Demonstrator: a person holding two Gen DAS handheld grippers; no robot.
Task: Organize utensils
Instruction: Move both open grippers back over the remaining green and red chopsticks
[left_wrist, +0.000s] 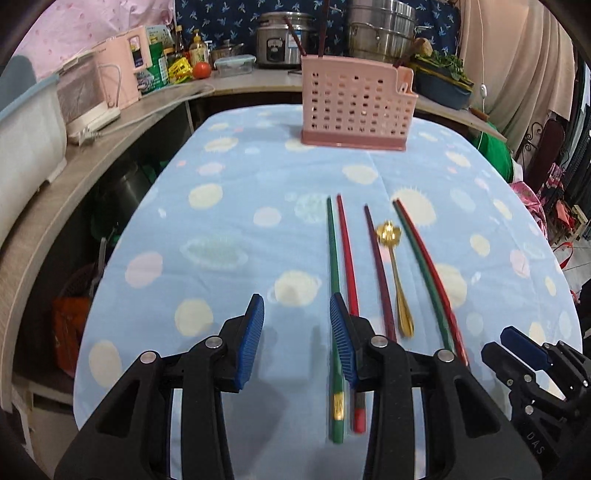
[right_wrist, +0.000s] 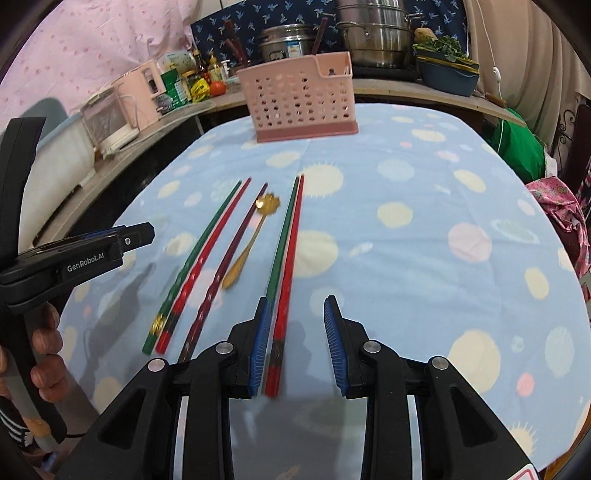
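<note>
On the blue dotted cloth lie a green chopstick (left_wrist: 333, 258) and a red one (left_wrist: 348, 258), a dark maroon chopstick (left_wrist: 378, 266), a gold spoon (left_wrist: 398, 284) and a green-and-red pair (left_wrist: 424, 269). A pink perforated holder (left_wrist: 354, 107) stands at the far end with dark sticks in it. My left gripper (left_wrist: 296, 297) is open over bare cloth; its right finger sits over the green chopstick. My right gripper (right_wrist: 296, 299) is open low over the green-and-red pair (right_wrist: 286, 258). The red stick lies by its left pad, untouched. The holder (right_wrist: 299, 99) stands beyond.
A curved counter (left_wrist: 122, 122) wraps the table's left and back, bearing a pink appliance (left_wrist: 122, 66), bottles, a tomato (left_wrist: 201, 69), steel pots (left_wrist: 380, 29) and a basin of greens (left_wrist: 443, 79). A hand (right_wrist: 44, 343) holds the left gripper's handle. The cloth's edge drops at left.
</note>
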